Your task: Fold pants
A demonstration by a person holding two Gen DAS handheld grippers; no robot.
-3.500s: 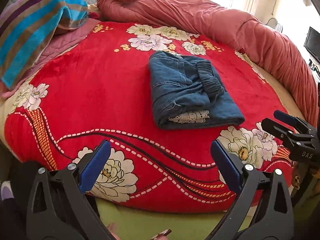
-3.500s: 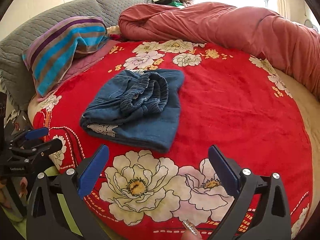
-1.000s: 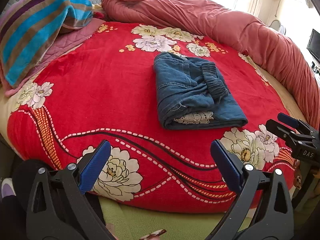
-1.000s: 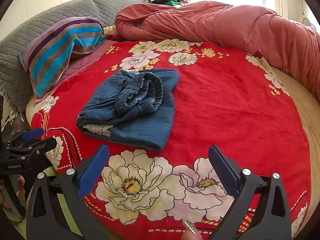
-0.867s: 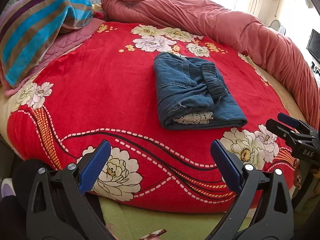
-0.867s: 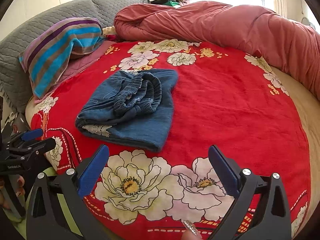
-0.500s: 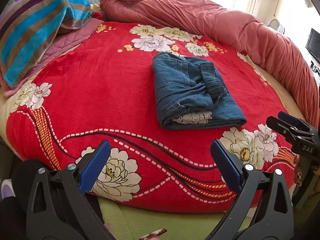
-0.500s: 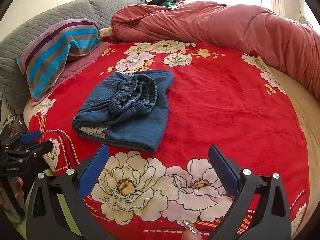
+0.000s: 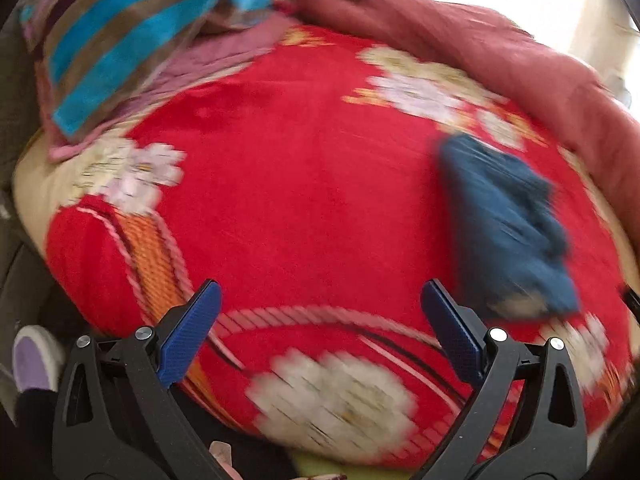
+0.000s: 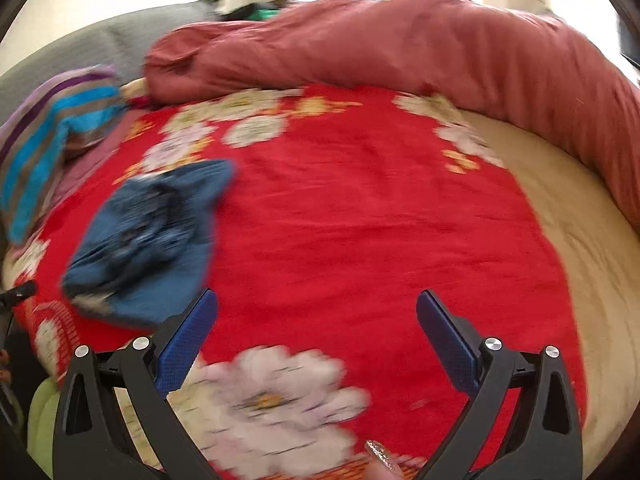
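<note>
The blue denim pants [image 9: 504, 224] lie folded into a compact bundle on the red floral blanket [image 9: 300, 184]. In the left wrist view they sit at the right, blurred. In the right wrist view the pants [image 10: 148, 236] sit at the left. My left gripper [image 9: 320, 324] is open and empty, near the bed's front edge, left of the pants. My right gripper [image 10: 316, 328] is open and empty, to the right of the pants. Neither touches the pants.
A striped blue, brown and purple pillow [image 9: 120, 36] lies at the back left. A rolled dusty-red duvet [image 10: 400, 48] runs along the back and right side. Bare cream sheet [image 10: 592, 248] shows at the right. A grey quilted headboard [image 10: 100, 52] stands behind.
Both views have swung apart and blurred: the left camera turned left, so the pants shifted right; the right camera turned right, so the pants shifted left. The pants themselves lie unchanged.
</note>
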